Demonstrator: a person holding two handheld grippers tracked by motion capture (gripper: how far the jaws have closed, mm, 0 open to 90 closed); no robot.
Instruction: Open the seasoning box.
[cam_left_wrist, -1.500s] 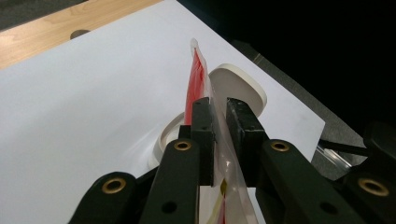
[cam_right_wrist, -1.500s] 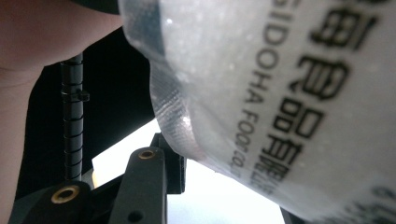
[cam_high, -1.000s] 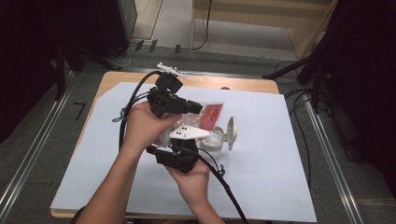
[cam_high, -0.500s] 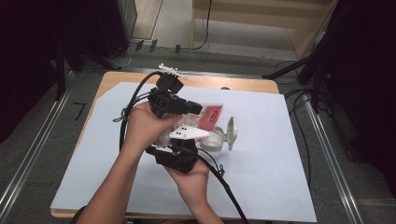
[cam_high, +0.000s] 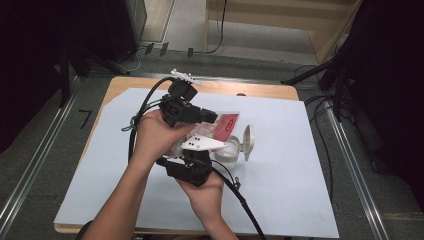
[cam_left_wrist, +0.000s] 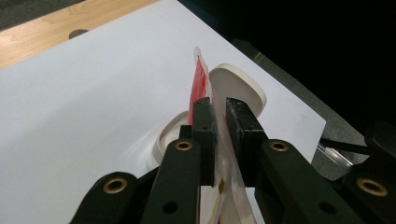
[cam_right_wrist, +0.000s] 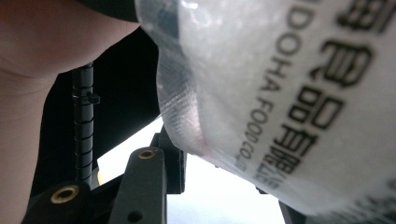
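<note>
Left gripper (cam_left_wrist: 219, 116) jaws clamped tight on the red-and-clear packet (cam_left_wrist: 200, 81), seen edge-on between the pads. Right gripper (cam_high: 200, 145) jaws sit part-spread around the packet's clear printed end in its own view; can't tell if the pads press it. White sheet (cam_high: 300, 190) covers the wooden table (cam_high: 250, 90). White container (cam_high: 227, 152) at mid-sheet, just right of both grippers, flip lid (cam_high: 248, 142) open on its right. Packet held just above the container.

White sheet (cam_high: 280, 190) on wooden table (cam_high: 250, 90), grey floor (cam_high: 45, 150), metal rails (cam_high: 350, 165)
</note>
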